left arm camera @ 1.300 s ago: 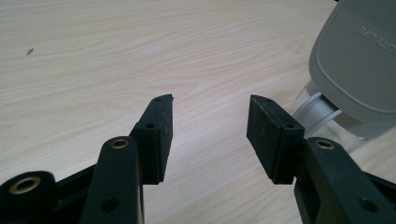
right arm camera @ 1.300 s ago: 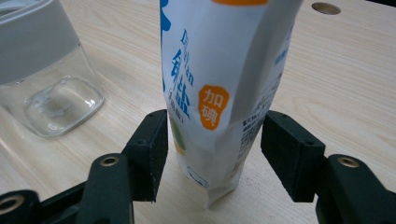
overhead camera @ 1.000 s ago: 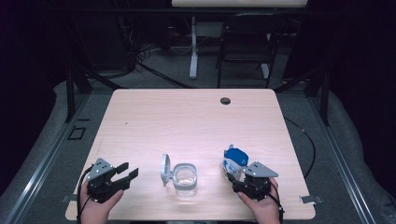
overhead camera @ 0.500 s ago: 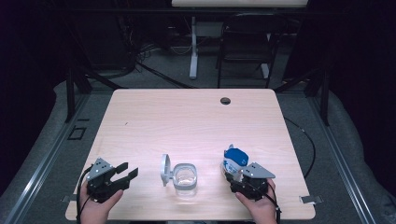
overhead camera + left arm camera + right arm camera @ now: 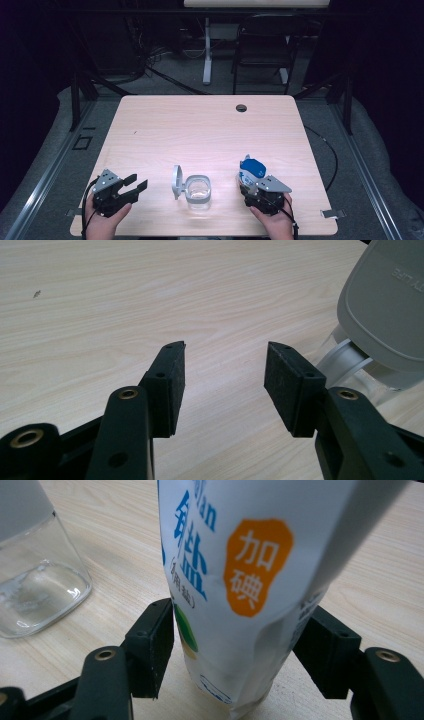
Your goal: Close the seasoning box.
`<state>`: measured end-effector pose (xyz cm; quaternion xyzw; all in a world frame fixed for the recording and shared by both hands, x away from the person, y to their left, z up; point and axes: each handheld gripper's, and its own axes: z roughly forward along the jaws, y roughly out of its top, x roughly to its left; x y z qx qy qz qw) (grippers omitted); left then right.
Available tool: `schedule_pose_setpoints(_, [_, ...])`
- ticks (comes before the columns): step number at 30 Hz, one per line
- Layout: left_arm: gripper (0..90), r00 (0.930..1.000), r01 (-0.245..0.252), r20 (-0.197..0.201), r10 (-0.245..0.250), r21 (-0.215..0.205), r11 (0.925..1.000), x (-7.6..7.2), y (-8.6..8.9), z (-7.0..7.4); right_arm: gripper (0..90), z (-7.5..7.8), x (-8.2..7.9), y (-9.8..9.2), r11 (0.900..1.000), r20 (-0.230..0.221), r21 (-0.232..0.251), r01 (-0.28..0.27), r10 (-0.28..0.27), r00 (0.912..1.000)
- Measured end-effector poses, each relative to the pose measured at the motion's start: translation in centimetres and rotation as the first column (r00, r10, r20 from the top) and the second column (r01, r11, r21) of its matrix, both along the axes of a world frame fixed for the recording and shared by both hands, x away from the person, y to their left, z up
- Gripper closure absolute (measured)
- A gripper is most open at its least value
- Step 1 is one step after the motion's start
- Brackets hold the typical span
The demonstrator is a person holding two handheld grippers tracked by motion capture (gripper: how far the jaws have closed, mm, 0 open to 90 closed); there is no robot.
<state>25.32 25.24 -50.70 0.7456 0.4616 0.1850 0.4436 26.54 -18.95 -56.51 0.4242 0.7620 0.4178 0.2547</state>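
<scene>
A white and blue salt pouch (image 5: 251, 169) stands upright near the table's front right, and its printed face (image 5: 240, 555) looms close in the right gripper view. My right gripper (image 5: 248, 182) (image 5: 235, 630) is shut on its lower part, one pad pressing each side. A clear square jar (image 5: 198, 189) (image 5: 35, 580) stands left of the pouch, with its hinged grey lid (image 5: 176, 181) (image 5: 385, 300) flipped open. My left gripper (image 5: 138, 181) (image 5: 225, 370) rests at the front left, open, with nothing between its pads, pointing toward the lid.
The pale wooden table (image 5: 210, 130) has a dark cable hole (image 5: 241, 107) near its far edge. A small strip of tape (image 5: 331, 213) lies at the front right corner. A chair (image 5: 262, 50) and desk legs stand on the floor beyond the table.
The right gripper with the pouch has shifted very slightly. The left gripper and the jar have not moved.
</scene>
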Motion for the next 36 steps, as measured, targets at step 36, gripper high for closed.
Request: schedule_pose_setpoints(36, [51.2,1.0,-0.002,0.001,0.002,-0.002,1.0,0.0,0.1,-0.1,36.6,-1.9,0.6,0.4,1.0,0.038,0.024,0.016,-0.017,0.9992])
